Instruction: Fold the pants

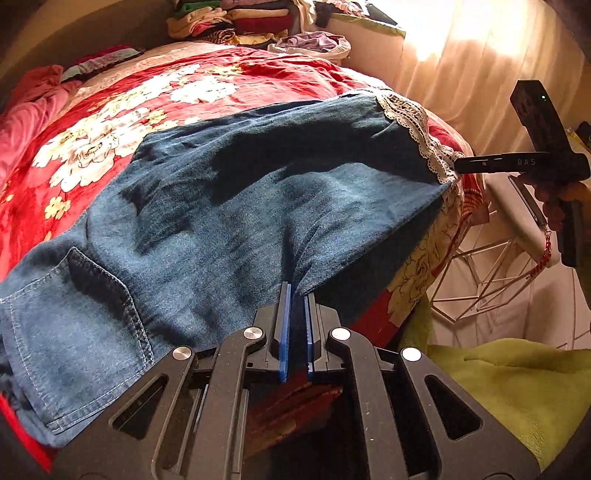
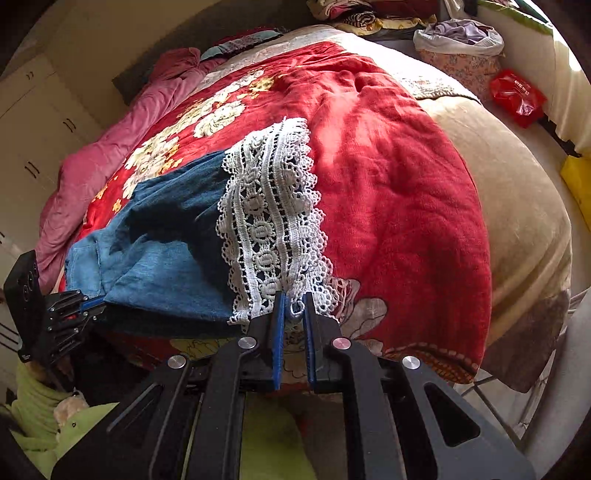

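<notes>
- A bed covered by a red quilt printed with cream flowers (image 1: pixel 122 122) is seen filling most of both views; its near edge drops away just in front of the two tools.
- A rumpled pink blanket (image 2: pixel 96 158) is bunched along the bed's far left side, and a beige blanket (image 2: pixel 517 206) is laid over its right side.
- Stacks of folded clothes (image 1: pixel 236 18) are piled beyond the head of the bed, with a white bag of lilac cloth (image 2: pixel 461 35) beside them.
- Sunlit cream curtains (image 1: pixel 480 44) are hung to the right, and white cupboard doors (image 2: pixel 33 122) are seen on the left wall.
- A white wire-frame stand (image 1: pixel 487 273) and a lime-green cloth (image 1: pixel 509 384) are found below the bed's near edge.
- The blue denim pants with a white lace hem (image 1: pixel 221 206) are spread across the near part of the quilt, a stitched pocket to the left and the lace cuff at the right, close to the bed's edge.
- The left tool (image 1: pixel 297 295) is clenched on a fold of denim at the near edge of the pants.
- The right tool (image 2: pixel 294 301) is closed on the lace hem, a narrow gap being left between its blue pads (image 2: pixel 279 332).
- Bare red quilt is left beyond the lace and to its right.
</notes>
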`<control>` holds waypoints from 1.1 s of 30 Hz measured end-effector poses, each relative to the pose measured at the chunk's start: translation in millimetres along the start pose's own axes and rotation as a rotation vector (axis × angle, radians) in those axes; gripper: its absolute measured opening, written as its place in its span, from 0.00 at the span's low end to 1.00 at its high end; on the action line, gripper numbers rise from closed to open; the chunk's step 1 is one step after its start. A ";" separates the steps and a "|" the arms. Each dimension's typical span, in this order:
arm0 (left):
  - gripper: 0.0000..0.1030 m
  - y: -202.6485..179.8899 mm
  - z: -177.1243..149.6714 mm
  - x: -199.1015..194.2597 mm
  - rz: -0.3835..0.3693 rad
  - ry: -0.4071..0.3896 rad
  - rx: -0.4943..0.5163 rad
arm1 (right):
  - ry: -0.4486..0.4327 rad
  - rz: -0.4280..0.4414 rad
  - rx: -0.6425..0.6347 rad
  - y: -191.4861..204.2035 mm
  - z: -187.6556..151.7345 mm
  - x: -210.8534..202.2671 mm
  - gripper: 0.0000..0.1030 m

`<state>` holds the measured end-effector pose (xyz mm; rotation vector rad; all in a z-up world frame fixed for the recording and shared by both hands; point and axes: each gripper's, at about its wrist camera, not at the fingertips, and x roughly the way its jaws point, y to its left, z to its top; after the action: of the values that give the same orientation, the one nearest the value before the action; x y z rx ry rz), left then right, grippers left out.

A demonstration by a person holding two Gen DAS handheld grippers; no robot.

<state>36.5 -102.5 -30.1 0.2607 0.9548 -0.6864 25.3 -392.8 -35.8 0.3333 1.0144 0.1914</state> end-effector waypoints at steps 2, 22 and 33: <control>0.01 -2.1 -0.8 1.4 -0.006 0.010 0.010 | 0.012 -0.007 0.013 -4.6 -1.7 4.6 0.08; 0.00 -16.2 -18.9 7.5 0.004 0.084 0.034 | 0.009 -0.079 -0.319 60.9 21.0 45.5 0.36; 0.29 -4.3 -21.5 -11.7 -0.076 0.054 -0.007 | -0.023 0.050 -0.290 53.9 23.9 28.1 0.44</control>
<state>15.0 -90.3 -32.3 0.2389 1.0228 -0.7489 60.2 -338.2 -27.2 0.0961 0.9413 0.3744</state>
